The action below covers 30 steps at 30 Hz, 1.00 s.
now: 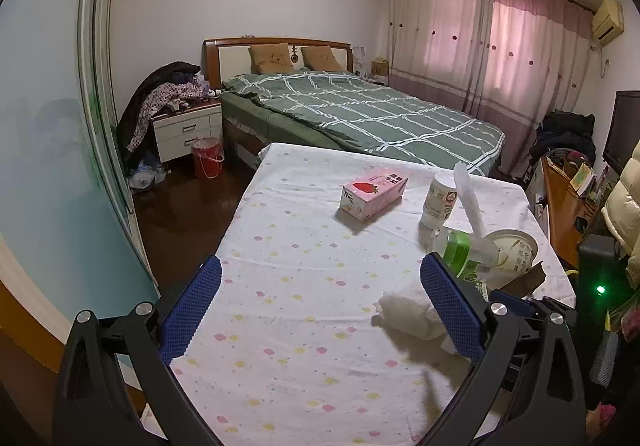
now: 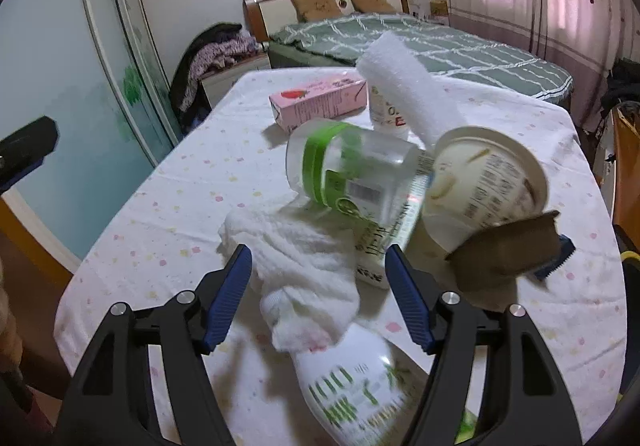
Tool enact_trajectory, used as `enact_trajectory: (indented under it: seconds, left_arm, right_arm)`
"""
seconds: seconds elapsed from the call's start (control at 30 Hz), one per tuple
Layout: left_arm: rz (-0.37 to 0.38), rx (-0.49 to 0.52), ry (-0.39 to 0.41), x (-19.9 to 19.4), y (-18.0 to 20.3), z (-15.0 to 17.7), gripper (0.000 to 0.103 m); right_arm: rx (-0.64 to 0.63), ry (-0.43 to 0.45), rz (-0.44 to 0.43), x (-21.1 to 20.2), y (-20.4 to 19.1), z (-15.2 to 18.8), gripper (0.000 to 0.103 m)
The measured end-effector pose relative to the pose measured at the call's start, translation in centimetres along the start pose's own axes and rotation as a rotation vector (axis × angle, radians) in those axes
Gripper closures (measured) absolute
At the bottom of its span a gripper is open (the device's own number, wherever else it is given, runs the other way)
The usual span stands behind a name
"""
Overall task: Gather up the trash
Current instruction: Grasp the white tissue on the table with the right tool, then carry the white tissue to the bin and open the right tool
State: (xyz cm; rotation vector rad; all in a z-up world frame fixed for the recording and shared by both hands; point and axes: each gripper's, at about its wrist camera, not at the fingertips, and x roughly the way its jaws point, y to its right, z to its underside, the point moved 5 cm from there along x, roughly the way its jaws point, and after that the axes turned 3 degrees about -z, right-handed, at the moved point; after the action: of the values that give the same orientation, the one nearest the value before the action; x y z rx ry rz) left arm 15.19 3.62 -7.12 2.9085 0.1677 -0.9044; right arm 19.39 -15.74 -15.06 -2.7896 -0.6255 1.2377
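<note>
green plaid bed [image 1: 360,113], pink curtains [image 1: 500,41], nightstand [image 1: 188,133], red bucket [image 1: 207,159]

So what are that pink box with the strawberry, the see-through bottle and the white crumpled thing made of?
The pink box looks like printed, lightly glossy carton: sharp folded edges, flat panels. The see-through bottle seems thin clear plastic with a green label, since the tablecloth shows through its wall. The white crumpled thing looks like soft matte tissue or cloth, wrinkled and dimpled; which of the two I can't tell.
</note>
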Motion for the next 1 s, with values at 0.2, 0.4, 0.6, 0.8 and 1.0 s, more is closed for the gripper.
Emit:
enact_trajectory:
  seconds: [0.2,0.4,0.6,0.8,1.0]
  left_arm:
    - [0.009,-0.011,-0.010,0.1,-0.6,0.3,0.005]
    - [0.016,-0.022,-0.016,0.5,-0.9,0.7,0.005]
    - [0.013,-0.034,-0.017,0.6,-1.7,0.8,0.005]
    - [0.007,-0.045,-0.004,0.2,-2.1,0.6,0.005]
    - [0.014,-0.039,0.001,-0.2,-2.0,0.7,0.005]
  right_arm:
    - [-0.042,-0.028,0.064,1.6,-1.0,-0.2,0.056]
    - [-0.065,-0.030,0.071,2.4,-1.7,-0.3,0.087]
    - [-0.021,-0.018,-0.056,0.5,-2.1,-0.8,0.091]
    - [-0.032,0.060,-0.106,-2.6,-3.4,-2.9,0.092]
    - [-0.017,0.151,-0.106,-5.9,-2.6,-5.9,0.092]
